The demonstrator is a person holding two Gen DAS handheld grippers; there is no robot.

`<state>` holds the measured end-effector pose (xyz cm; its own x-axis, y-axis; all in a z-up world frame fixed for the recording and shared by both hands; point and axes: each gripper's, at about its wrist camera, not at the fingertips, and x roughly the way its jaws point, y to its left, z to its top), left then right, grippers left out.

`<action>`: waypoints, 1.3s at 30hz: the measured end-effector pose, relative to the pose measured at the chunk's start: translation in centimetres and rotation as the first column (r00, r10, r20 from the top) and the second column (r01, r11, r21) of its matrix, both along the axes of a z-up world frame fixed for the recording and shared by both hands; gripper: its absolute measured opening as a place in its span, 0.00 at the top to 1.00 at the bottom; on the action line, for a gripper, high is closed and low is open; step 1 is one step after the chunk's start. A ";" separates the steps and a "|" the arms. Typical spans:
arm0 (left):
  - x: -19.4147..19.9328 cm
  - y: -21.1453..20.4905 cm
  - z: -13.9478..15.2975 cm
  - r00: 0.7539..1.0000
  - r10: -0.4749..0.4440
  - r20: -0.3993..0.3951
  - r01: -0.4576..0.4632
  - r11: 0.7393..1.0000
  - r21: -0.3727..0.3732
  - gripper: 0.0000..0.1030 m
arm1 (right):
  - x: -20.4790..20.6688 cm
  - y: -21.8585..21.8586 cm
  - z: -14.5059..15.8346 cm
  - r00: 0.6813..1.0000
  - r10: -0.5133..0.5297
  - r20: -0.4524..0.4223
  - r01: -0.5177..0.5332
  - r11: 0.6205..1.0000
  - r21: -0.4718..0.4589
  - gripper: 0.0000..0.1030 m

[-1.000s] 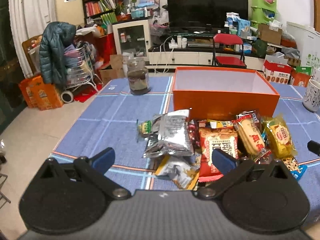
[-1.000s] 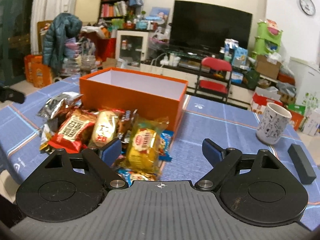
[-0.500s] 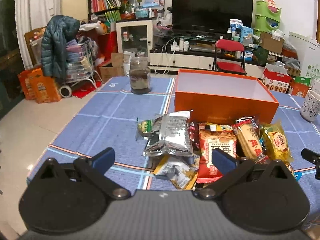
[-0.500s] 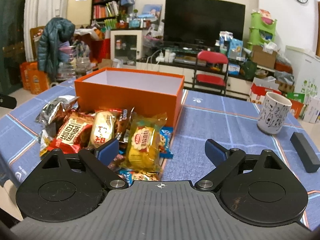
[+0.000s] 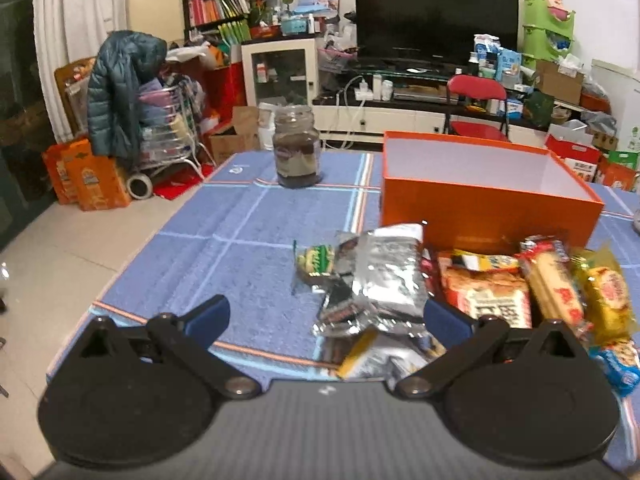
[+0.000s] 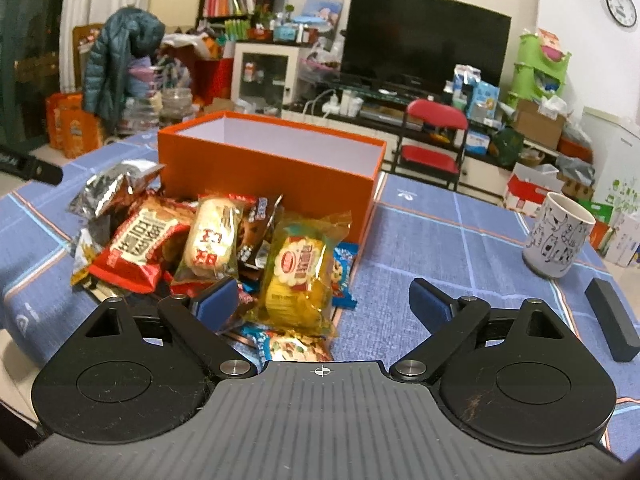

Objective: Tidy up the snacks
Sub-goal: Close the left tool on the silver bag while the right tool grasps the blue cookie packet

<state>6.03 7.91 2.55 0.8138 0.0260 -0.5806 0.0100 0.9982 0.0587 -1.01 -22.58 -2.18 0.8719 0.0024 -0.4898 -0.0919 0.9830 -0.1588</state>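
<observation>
On the blue checked tablecloth [image 5: 248, 248], both views have drawn back from the snack pile [image 6: 224, 248]; the empty orange cardboard box [image 6: 272, 168] waits behind, left gripper [image 5: 326, 318] and right gripper [image 6: 318, 300] gaping wide, nothing packed.

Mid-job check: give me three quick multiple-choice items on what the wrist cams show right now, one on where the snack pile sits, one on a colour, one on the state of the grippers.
1. Where does the pile of wrapped snack packets lie?
A. Inside the box
B. On the blue checked tablecloth, in front of the box
C. On the floor

2. What colour is the outside of the open rectangular cardboard box?
A. Green
B. Orange
C. Black

3. In what state are the left gripper and the right gripper?
A. Both open, holding nothing
B. Both shut on packets
C. Left shut, right open

Answers:
1 B: the packets rest on the cloth against the box's near wall.
2 B: its walls are orange, with a white inside.
3 A: each pair of blue pads stands wide apart with nothing between them.
</observation>
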 end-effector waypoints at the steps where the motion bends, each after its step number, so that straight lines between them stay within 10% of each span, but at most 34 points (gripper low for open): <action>1: 0.4 -0.1 -0.1 1.000 0.001 -0.003 -0.001 1.000 0.000 0.00 | 0.0 0.0 -0.1 1.000 -0.002 -0.002 0.002 1.000 -0.007 0.18; 39: 4.1 0.0 -1.8 0.991 0.062 -0.118 -0.055 0.997 0.063 0.00 | 2.2 2.7 -1.4 0.997 0.029 -0.078 -0.034 0.998 -0.060 0.16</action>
<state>10.15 7.93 0.78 0.7345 0.1088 -0.6699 -0.0374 0.9921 0.1201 1.18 -19.92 -3.60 0.8313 -0.0032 -0.5558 -0.1368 0.9681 -0.2102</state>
